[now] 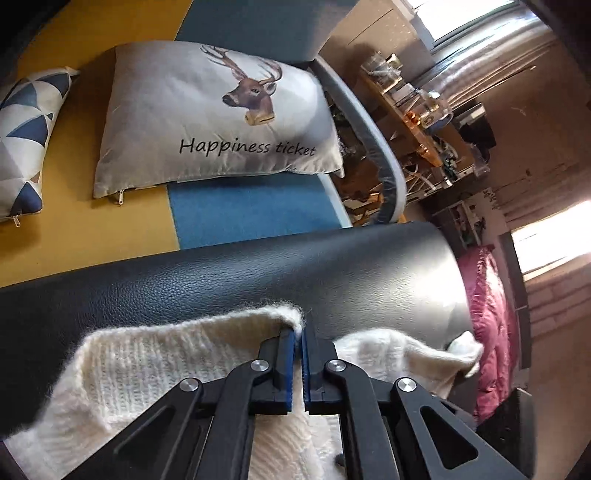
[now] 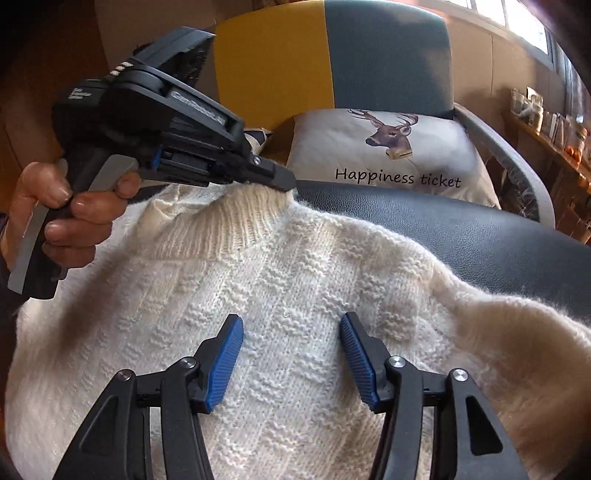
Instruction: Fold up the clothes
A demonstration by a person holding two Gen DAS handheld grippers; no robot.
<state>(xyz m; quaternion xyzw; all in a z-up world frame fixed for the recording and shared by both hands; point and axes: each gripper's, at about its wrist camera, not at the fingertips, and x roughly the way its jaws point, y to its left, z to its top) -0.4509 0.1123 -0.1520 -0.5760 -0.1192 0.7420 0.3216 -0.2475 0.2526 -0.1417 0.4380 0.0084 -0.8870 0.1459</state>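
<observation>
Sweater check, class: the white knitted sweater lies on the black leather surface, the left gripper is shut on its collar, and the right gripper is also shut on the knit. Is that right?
One part is wrong. The right gripper is open, its jaws spread above the sweater, as the right wrist view shows. The rest stands: the left gripper is shut on the collar, over the black leather surface.

this looks like a home, a living room. there is a yellow and blue sofa [image 1: 110, 229] with a soft deer pillow [image 1: 214, 122] and a triangle pillow [image 1: 26, 136] on it. a long shelf [image 1: 413, 122] by the wall is full of little things, and sun comes in through a window [image 1: 465, 18].
</observation>
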